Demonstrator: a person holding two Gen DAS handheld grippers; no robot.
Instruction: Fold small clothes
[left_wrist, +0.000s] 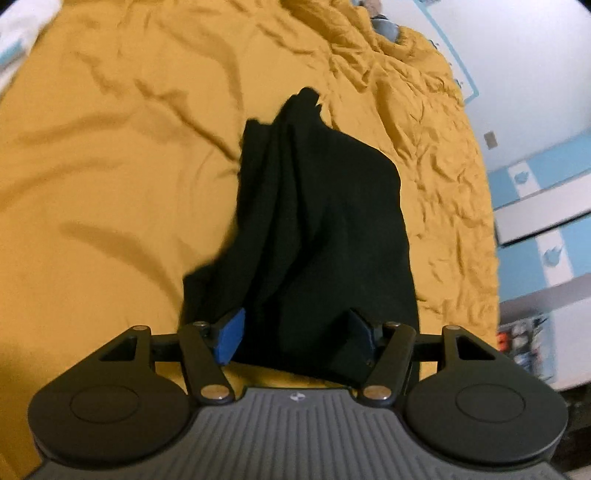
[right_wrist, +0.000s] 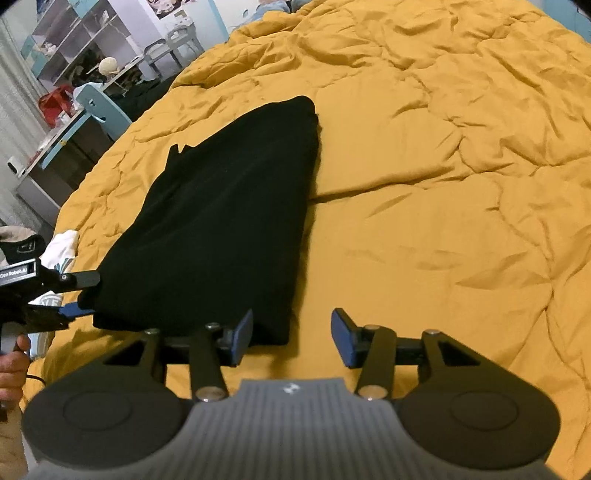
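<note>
Black linkage grippers: left gripper (left_wrist: 295, 338), right gripper (right_wrist: 291, 341). Blue pads (right_wrist: 341, 341), silver pivot screws (right_wrist: 371, 391), ribbed grey housing (right_wrist: 291, 428), round black discs (right_wrist: 96, 410). Bare-skinned left hand (right_wrist: 11, 373).

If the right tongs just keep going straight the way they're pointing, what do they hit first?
Probably bare wrinkled mustard-yellow bedspread. The open right tongs aim just past the right edge of the folded black garment, though depth is unclear.

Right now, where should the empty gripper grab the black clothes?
Probably the near right corner of the black garment, coming in low from the right. That edge lies flat beside the open right gripper, while the left gripper has the opposite near corner between its fingers.
</note>
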